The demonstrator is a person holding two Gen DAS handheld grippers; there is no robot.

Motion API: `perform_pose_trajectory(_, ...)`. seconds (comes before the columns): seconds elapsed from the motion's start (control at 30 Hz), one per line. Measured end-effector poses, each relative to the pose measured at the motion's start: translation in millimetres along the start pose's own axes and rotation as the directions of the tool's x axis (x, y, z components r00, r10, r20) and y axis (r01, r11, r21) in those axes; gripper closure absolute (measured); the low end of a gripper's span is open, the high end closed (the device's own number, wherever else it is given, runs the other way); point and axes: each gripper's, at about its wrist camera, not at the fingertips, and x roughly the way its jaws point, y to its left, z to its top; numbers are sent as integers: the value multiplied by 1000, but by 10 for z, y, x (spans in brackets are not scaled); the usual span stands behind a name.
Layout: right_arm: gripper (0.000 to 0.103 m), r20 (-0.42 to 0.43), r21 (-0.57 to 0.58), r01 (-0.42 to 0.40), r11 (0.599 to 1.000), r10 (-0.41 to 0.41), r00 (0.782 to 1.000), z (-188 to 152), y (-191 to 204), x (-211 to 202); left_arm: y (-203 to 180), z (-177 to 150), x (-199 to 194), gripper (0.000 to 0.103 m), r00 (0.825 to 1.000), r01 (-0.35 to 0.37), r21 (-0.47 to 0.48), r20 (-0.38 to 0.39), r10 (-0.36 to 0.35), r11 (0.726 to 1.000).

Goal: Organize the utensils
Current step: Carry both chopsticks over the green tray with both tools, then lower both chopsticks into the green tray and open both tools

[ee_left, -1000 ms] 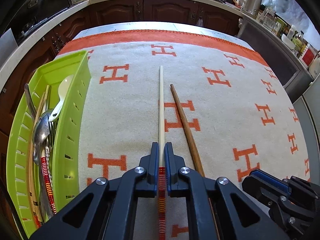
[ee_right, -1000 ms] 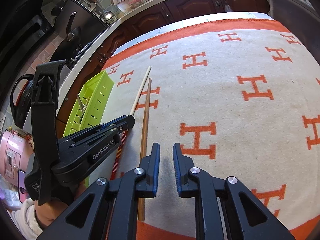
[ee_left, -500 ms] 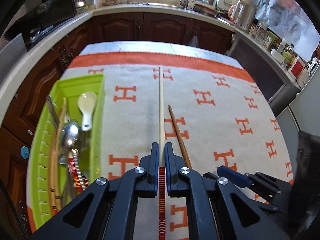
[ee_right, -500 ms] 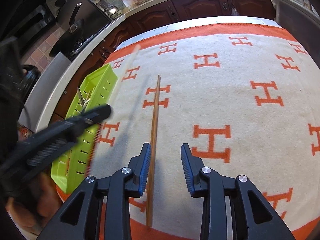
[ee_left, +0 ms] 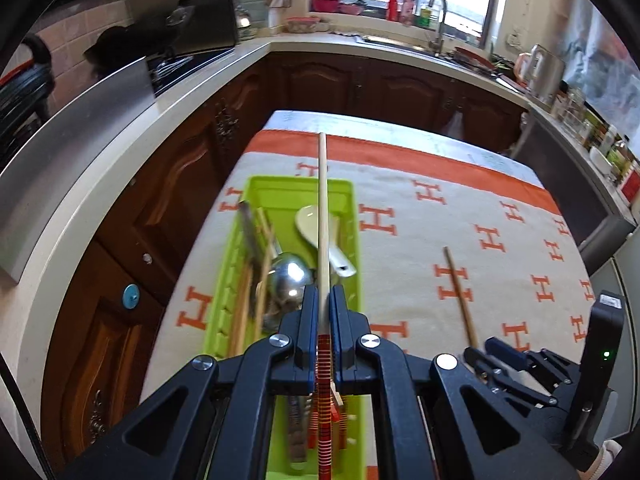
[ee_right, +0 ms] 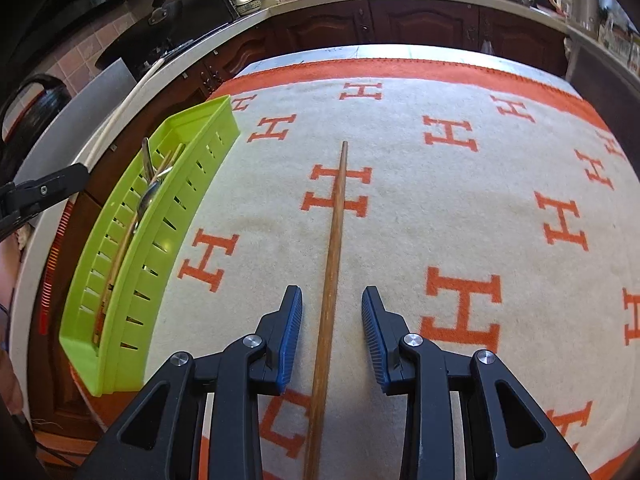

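**Kitchen island, two chopsticks in play**

Kitchen island draped with a cream blanket (ee_right: pixel 400 208) patterned in orange H marks; dark wood cabinets and a pale countertop run behind it.

Pale chopstick (ee_left: pixel 322 216), red-and-orange banded at its handle end: pinched between the pressed-together fingers of the left gripper (ee_left: pixel 323 312), held in the air over the green slotted tray (ee_left: pixel 344 192), its thin end reaching past the tray's far wall.

Tray sits near the blanket's left edge. Inside: a steel spoon (ee_left: pixel 289 278), a cream ceramic spoon (ee_left: pixel 320 236), several wooden chopsticks along the left side, a dark-handled utensil I can't identify.

Brown wooden chopstick (ee_right: pixel 332 264): flat on the blanket, well apart from the tray. Right gripper (ee_right: pixel 331 312) is over its thick end, fingers spread to either side of the stick, a gap on both sides, not touching it. Those jaws have just been opening.

Right wrist view catches the left gripper at far left, beyond the tray.
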Motion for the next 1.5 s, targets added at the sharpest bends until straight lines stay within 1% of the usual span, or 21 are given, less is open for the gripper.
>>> perform_pose_trajectory(0.13, 72, 12, -50, 59, 997, -59, 998, -10, 129, 41, 150, -80, 87, 100, 1000, -10, -18, -30, 9, 1000)
perform_pose_trajectory(0.2, 74, 21, -76, 95, 993, -94, 995, -21, 189, 58, 169, -120, 110, 100, 999, -11, -19, -34, 10, 1000)
perform_pose_trajectory(0.3, 87, 39, -110, 154, 982, -151, 988, -41, 250, 73, 194, -140, 117, 100, 999, -4, -23, -37, 4, 1000)
perform_pose_trajectory(0.33, 96, 42, -115, 165, 980, -161, 986, -43, 259, 78, 208, -141, 110, 100, 999, -1, -26, -33, 0, 1000)
perform_pose_trajectory(0.43, 97, 33, -98, 167, 981, -164, 986, -40, 260, 72, 242, -143, 91, 100, 1000, 5, -30, -27, -6, 1000)
perform_pose_trajectory(0.5, 97, 15, -68, 139, 988, -138, 990, -37, 233, 50, 257, -149, 81, 100, 1000, 8, -30, -25, -9, 1000)
perform_pose_trajectory(0.57, 97, 2, -27, 95, 995, -95, 995, -15, 201, -25, 288, -159, 75, 100, 1000, 12, -32, -23, -13, 999)
perform_pose_trajectory(0.63, 97, 10, 4, 60, 998, -60, 998, 30, 201, -154, 308, -171, 69, 100, 1000, 16, -33, -24, -17, 999)
perform_pose_trajectory(0.73, 97, 44, 48, -19, 999, 17, 999, 160, 243, -448, 337, -190, 65, 99, 999, 24, -29, -28, -25, 999)
perform_pose_trajectory(0.8, 97, 77, 56, -67, 996, 62, 995, 266, 315, -658, 356, -203, 67, 99, 999, 31, -27, -33, -32, 999)
perform_pose_trajectory(0.9, 97, 99, 51, -126, 991, 120, 988, 395, 454, -880, 399, -227, 92, 99, 998, 42, -27, -43, -43, 999)
perform_pose_trajectory(1.0, 97, 99, 35, -169, 985, 165, 981, 519, 636, -1014, 425, -245, 158, 99, 996, 56, -14, -68, -57, 998)
perform_pose_trajectory(1.07, 97, 93, 25, -177, 984, 174, 980, 610, 777, -1035, 444, -251, 208, 99, 995, 61, -10, -78, -61, 998)
perform_pose_trajectory(1.1, 97, 88, 21, -179, 984, 176, 980, 644, 832, -1028, 449, -254, 226, 94, 995, 63, -8, -83, -64, 998)
perform_pose_trajectory(1.13, 97, 82, 19, -180, 984, 178, 981, 672, 892, -1013, 463, -254, 247, 86, 994, 64, -9, -87, -65, 998)
perform_pose_trajectory(1.2, 97, 64, 21, -190, 982, 188, 980, 720, 1004, -957, 501, -259, 265, 76, 994, 65, -20, -91, -67, 998)
perform_pose_trajectory(1.3, 97, 37, 27, -193, 981, 192, 981, 763, 1166, -859, 575, -265, 240, 69, 994, 65, -30, -83, -67, 997)
perform_pose_trajectory(1.43, 97, -2, 34, -195, 980, 195, 981, 801, 1316, -638, 709, -252, 166, 56, 997, 54, -52, -60, -57, 997)
perform_pose_trajectory(1.5, 97, -15, 33, -187, 982, 188, 982, 818, 1379, -538, 768, -242, 137, 55, 997, 46, -58, -53, -49, 997)
